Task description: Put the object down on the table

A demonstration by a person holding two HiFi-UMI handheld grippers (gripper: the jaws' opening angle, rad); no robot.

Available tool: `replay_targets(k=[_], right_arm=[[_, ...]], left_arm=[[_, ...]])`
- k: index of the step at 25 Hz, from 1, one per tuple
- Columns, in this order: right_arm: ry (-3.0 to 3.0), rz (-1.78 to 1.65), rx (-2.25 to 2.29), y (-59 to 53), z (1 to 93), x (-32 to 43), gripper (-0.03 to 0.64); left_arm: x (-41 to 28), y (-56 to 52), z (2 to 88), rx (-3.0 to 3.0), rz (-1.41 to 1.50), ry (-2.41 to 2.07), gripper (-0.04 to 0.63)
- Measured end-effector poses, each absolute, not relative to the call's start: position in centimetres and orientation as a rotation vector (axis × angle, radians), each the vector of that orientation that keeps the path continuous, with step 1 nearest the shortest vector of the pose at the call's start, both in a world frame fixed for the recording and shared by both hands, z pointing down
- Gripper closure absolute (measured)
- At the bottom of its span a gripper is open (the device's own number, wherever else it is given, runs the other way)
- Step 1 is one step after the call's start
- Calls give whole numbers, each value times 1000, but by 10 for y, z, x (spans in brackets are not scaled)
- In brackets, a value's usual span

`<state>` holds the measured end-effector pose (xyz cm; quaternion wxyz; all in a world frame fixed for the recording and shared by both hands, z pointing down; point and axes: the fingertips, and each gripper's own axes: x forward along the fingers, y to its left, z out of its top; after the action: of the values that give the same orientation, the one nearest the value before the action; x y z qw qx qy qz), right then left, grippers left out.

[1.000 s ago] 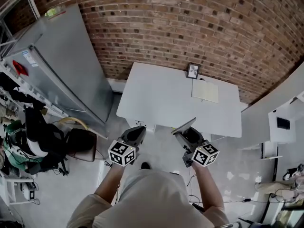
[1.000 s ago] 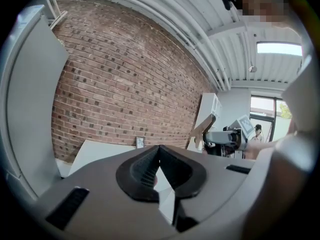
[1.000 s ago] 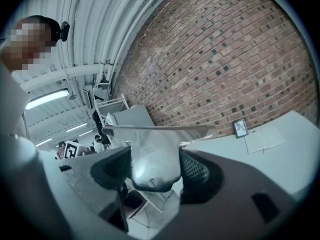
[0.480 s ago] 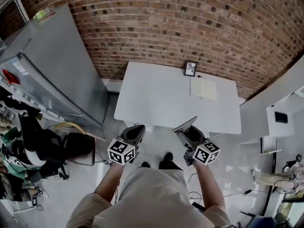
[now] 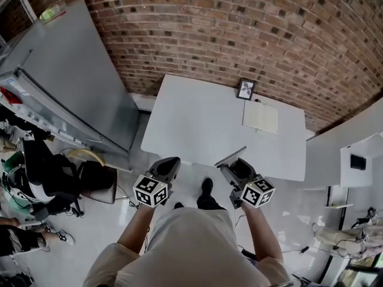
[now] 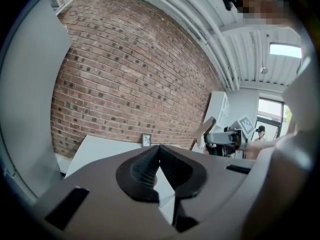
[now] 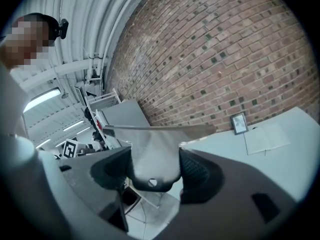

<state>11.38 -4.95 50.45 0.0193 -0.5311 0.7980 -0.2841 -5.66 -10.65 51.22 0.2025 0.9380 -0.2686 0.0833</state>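
My right gripper [image 5: 233, 170] is shut on a flat grey metal blade [image 5: 230, 156] with a small hole near its held end. In the right gripper view the blade [image 7: 150, 146] stands up between the jaws, its wide edge on top. It hangs in the air just short of the near edge of the white table [image 5: 197, 124]. My left gripper [image 5: 169, 166] is level with it on the left, shut with nothing in it; its fingertips [image 6: 159, 151] meet. Both grippers are over the floor, not over the table.
A small framed picture [image 5: 245, 89] stands at the table's far edge by the brick wall, and an open notebook [image 5: 260, 117] lies next to it. A tall grey cabinet [image 5: 72, 76] stands to the left, with a dark chair [image 5: 99, 181] and clutter below it.
The person has stepped forward a little, one shoe now showing ahead of the body. Both grippers keep their pose and the blade stays held.
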Motion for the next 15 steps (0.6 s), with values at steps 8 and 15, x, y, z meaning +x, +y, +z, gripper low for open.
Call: replay_targets(k=[8,15], right_arm=[[2568,-972,-1580,-101,535,157,328],[2648,-1047,-1534,-143,562,200,328]], left_arm=[[-8,-151,526,2569,248,-830,601],[34,-176,547,2517,288,-883,601]])
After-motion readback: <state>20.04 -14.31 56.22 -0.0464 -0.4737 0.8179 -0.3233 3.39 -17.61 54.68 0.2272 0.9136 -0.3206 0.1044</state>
